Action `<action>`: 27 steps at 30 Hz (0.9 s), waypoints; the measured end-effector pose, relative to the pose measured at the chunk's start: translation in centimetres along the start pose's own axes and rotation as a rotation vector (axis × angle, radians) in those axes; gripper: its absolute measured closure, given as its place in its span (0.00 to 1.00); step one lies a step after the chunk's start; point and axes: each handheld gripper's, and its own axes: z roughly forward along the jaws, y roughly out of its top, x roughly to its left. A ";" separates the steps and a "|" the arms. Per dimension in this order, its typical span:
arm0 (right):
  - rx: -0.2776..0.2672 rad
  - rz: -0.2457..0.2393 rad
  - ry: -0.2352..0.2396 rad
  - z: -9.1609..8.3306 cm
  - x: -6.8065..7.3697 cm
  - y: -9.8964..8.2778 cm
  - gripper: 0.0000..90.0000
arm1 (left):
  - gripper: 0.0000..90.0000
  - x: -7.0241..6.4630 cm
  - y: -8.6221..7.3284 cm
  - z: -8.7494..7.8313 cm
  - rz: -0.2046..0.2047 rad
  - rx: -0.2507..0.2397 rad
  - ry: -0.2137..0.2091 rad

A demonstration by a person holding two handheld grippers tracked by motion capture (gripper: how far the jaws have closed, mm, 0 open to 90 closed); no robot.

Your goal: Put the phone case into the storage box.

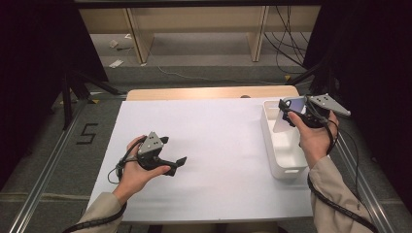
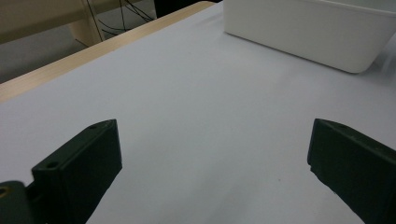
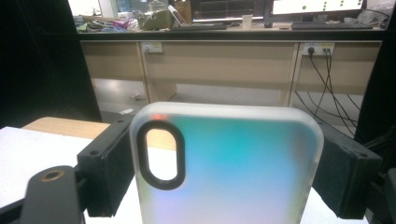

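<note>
Grip is my main worry: my right hand-held gripper [image 3: 224, 172] pinches a phone case [image 3: 229, 172] by its two long edges, upright, above the white bin [image 1: 279, 160] at the desk's [image 1: 209, 145] three o'clock. Those edges look smooth and springy, so too light a squeeze could let it slide and tumble outside the bin. My left hand-held gripper [image 1: 175, 165] rests at eight o'clock, jaws spread and empty, too far to catch anything.
</note>
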 end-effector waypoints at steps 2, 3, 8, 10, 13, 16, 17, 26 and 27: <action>0.004 0.000 0.001 0.1 0.0 0.0 0.20 | 0.02 0.0 0.0 0.0 -0.001 0.000 0.000; 0.006 0.000 0.002 0.1 0.0 0.0 0.20 | 0.02 0.0 0.0 0.0 0.000 0.001 0.000; 0.016 -0.003 0.002 0.5 0.0 0.0 0.20 | 0.02 0.0 0.0 0.0 -0.001 0.000 0.000; 0.017 -0.003 0.001 0.6 0.0 0.0 0.20 | 0.02 0.0 0.0 0.0 -0.001 0.000 0.000; 0.022 -0.004 0.001 0.8 0.0 0.1 0.20 | 0.02 0.0 0.0 0.0 -0.002 0.000 0.000; 0.024 -0.005 0.001 0.9 0.0 0.1 0.20 | 0.02 0.0 0.0 0.0 -0.002 0.000 0.000; 0.024 -0.004 0.002 0.9 0.0 0.1 0.20 | 0.02 0.0 0.0 0.0 -0.002 0.000 0.000; 0.030 -0.004 0.001 1.3 -0.1 0.1 0.20 | 0.02 0.0 0.0 0.0 -0.003 -0.001 0.001; 0.032 -0.003 0.001 1.3 -0.1 0.1 0.20 | 0.02 0.0 -0.1 0.0 -0.007 0.000 0.002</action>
